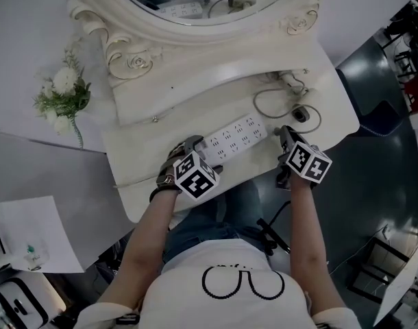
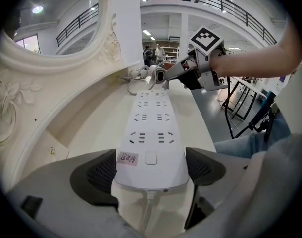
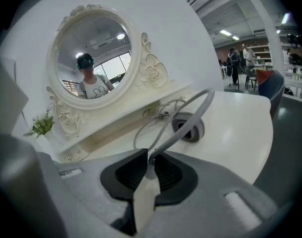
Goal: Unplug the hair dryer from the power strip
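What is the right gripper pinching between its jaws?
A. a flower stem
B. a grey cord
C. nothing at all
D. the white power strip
B: in the right gripper view, the jaws of the right gripper are closed on the grey cord. The white power strip sits between the jaws of the left gripper instead.

The person wears a white T-shirt (image 1: 229, 279) printed with black spectacles, and blue jeans (image 1: 219, 214). The grey, black-padded left tongs (image 2: 151, 168) and right tongs (image 3: 148, 171) each have a black-and-white marker cube (image 1: 195, 175) behind them.
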`<state>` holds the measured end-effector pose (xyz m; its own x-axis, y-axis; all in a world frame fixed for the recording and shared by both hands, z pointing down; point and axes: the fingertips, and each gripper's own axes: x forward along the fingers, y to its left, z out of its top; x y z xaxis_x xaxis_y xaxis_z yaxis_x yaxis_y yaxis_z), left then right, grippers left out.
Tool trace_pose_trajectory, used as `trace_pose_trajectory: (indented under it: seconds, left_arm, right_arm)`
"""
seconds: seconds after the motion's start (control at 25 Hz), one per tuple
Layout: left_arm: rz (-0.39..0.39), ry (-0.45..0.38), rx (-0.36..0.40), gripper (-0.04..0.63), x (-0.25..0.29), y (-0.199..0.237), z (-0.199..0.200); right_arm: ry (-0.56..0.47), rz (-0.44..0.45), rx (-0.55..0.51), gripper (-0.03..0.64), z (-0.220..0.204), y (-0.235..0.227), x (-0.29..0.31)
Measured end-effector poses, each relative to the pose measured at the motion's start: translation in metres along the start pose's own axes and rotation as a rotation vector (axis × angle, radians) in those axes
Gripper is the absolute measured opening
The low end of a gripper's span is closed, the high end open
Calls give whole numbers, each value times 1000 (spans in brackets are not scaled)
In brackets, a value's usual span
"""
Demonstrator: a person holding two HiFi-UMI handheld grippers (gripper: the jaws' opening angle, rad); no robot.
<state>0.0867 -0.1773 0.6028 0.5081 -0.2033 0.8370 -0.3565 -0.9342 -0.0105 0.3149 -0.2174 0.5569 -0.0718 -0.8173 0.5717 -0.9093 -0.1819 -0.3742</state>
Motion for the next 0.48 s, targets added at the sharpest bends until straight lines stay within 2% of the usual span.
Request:
trace_pose_trajectory:
  seconds: [0.16, 0.32, 0.48]
  left_arm:
    - [-2, 5, -2, 431, 0, -1, 0]
    - [1, 3, -1, 431, 1, 0, 0]
    - [3, -6, -3, 431, 1, 0, 1]
  right_arm:
    - [-5, -24, 39, 44, 16, -15, 12]
    - [21, -38, 139, 53, 20, -28, 18]
    - [58, -83, 142, 172, 4, -34, 15]
